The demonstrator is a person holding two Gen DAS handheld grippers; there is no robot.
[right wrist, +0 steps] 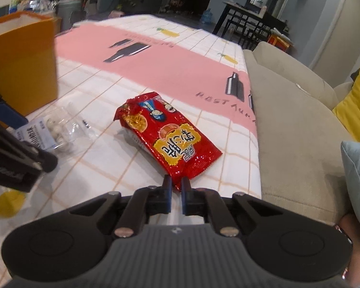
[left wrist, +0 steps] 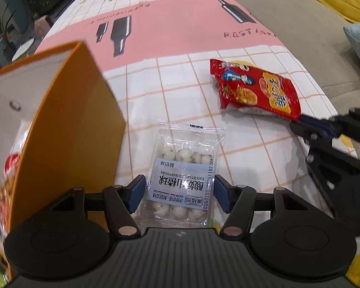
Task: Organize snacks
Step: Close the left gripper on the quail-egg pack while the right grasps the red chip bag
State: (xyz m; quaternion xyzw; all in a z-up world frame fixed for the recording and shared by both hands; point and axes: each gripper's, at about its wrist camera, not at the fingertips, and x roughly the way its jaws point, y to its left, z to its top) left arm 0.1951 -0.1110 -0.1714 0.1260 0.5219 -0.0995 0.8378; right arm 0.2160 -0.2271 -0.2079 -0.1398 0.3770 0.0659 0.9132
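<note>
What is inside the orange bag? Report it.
Through the orange bag's open top, the left wrist view shows only a blurred red-and-white packet; the bag's wall hides anything deeper.

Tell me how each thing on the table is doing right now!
Red snack bag: lying flat, near edge pinched.
Clear pack of white balls: lying flat, sealed, not gripped.
Orange bag: standing, open top.
Left gripper: fingers wide, straddling the clear pack.
Right gripper: fingers shut on the red bag.

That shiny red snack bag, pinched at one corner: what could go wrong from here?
The right gripper pinches only the edge of the red foil snack bag; lifted, it may slip free or swing. The left gripper straddles the clear packet of white yogurt balls close beside the orange paper bag, which it could knock.
</note>
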